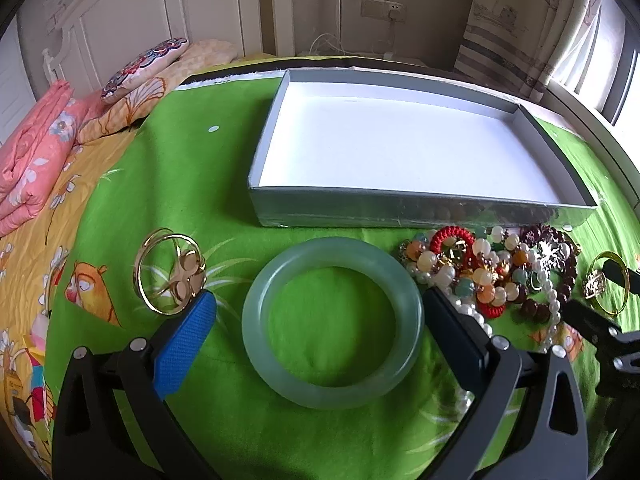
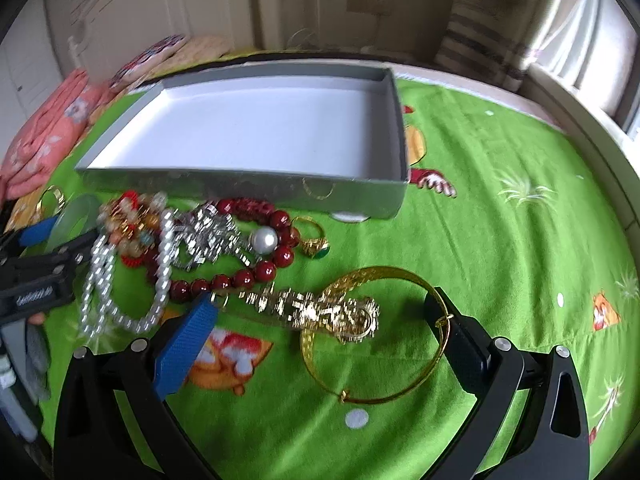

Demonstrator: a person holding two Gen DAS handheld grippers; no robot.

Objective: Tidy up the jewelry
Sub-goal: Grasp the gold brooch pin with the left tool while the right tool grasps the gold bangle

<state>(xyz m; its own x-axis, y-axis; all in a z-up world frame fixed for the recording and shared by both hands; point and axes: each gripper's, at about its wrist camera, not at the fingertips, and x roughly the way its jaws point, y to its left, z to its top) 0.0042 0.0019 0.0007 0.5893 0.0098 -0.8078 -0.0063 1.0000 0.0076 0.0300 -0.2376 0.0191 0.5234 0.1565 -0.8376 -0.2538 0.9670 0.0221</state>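
A pale green jade bangle [image 1: 332, 322] lies flat on the green cloth between the fingers of my open left gripper [image 1: 320, 308]. A thin gold bangle [image 1: 170, 270] lies to its left. A heap of beaded bracelets and pearls [image 1: 492, 268] lies to its right. An empty grey box with white inside [image 1: 264, 132] stands behind. My open right gripper [image 2: 324, 312] straddles a gold bangle [image 2: 400, 276] with a gold charm chain [image 2: 316, 310]. Dark red beads [image 2: 260, 270], a pearl strand [image 2: 104, 276] and a gold ring [image 2: 314, 236] lie beyond it, before the box [image 2: 400, 132].
The cloth [image 1: 192, 176] covers a bed. Folded pink bedding [image 1: 36, 160] and pillows [image 1: 148, 64] lie at the left. A headboard stands behind and a window is at the right. My left gripper shows in the right wrist view [image 2: 44, 256].
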